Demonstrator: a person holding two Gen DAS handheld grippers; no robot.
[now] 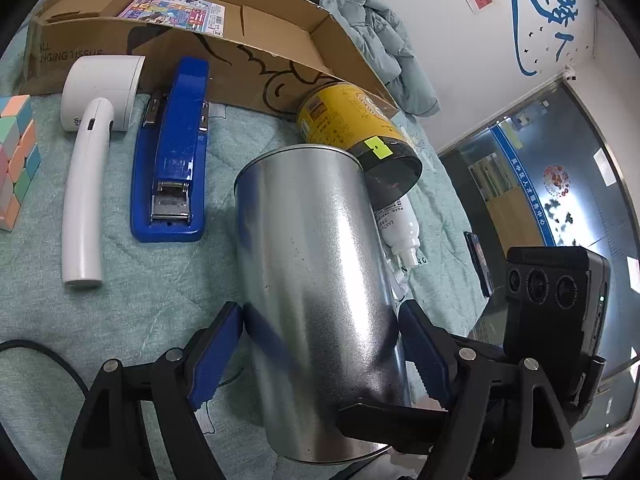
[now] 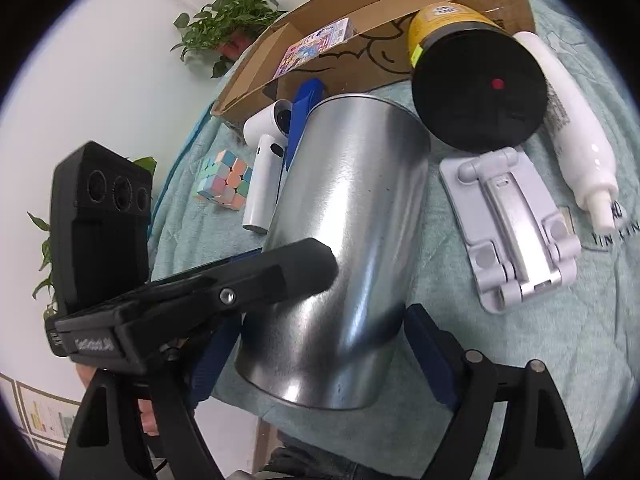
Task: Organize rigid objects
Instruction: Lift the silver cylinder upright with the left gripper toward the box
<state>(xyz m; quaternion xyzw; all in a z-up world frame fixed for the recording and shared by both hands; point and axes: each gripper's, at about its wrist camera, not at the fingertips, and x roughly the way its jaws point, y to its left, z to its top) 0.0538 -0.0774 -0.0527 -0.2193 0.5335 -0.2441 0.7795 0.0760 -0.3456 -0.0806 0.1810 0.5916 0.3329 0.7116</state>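
From the left wrist view I see, far left, a pastel puzzle cube (image 1: 16, 152), then a white handheld device (image 1: 96, 160) and a blue stapler (image 1: 172, 160), all lying on the teal quilt (image 1: 120, 280). Behind them sits the cardboard box (image 1: 280, 40), with a colourful booklet (image 1: 176, 12) inside it. This view alone shows me a grey-blue jacket (image 1: 380, 28) beyond the box and blue Chinese lettering on the wall.

My right wrist view adds a grey folding phone stand (image 2: 512, 232) lying flat to the right of the can, potted plants (image 2: 228, 20) at the far left, and the red dot on the black lid of the yellow jar (image 2: 476, 84).

On the box front I read "TISSUE". The white bottle (image 1: 400, 228) starts "LANT"; the rest is hidden. On the quilt near the bottle's nozzle I read "YIN LIN".

The metal can (image 1: 312, 240) is near and central, tilted with its open rim towards the jar. My left gripper (image 1: 320, 312) is clamped on it, a blue pad pressed to each side. My right gripper (image 2: 324, 316) straddles the same can with its jaws apart: the right pad stands just clear of the wall, and the left pad is partly hidden behind the left gripper's finger.
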